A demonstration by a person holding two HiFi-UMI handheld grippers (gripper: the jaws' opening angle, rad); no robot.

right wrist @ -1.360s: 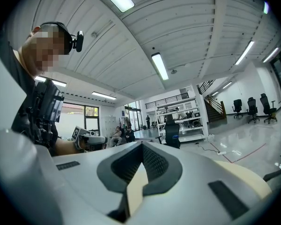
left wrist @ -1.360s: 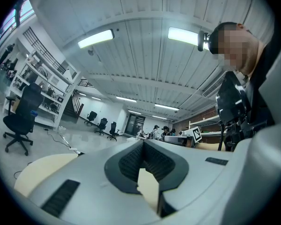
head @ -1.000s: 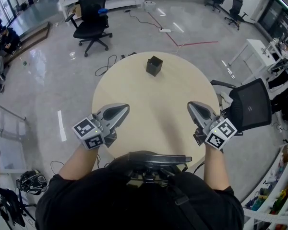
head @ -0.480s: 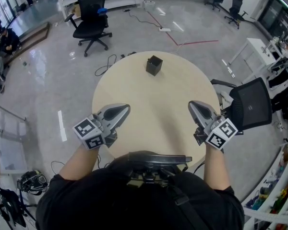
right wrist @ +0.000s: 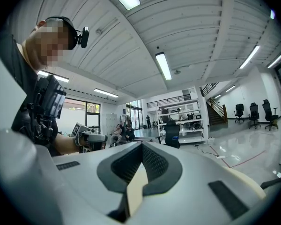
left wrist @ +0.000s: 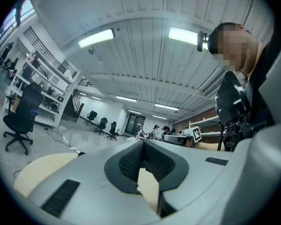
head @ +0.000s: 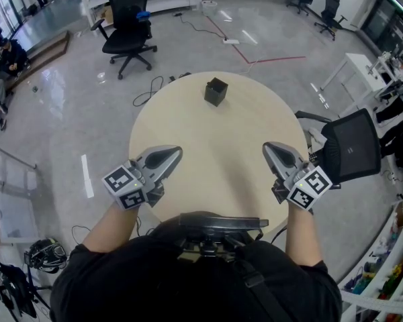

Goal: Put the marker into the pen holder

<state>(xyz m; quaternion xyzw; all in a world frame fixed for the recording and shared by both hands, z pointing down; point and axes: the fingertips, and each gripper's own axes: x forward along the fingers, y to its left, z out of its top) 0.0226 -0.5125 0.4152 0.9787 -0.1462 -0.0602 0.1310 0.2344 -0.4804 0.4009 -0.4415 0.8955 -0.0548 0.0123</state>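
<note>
A small black pen holder stands upright near the far edge of the round beige table. I see no marker in any view. My left gripper rests over the table's near left edge, its jaws shut with nothing between them. My right gripper sits over the near right edge, also shut and empty. Both point towards the table's middle, well short of the holder. In the left gripper view the left gripper has its pads together at the tip, and the right gripper looks the same in its own view.
A black office chair stands close against the table's right side. Another black chair is on the grey floor at the far left, with cables lying near the table's far edge. Shelves and desks line the room.
</note>
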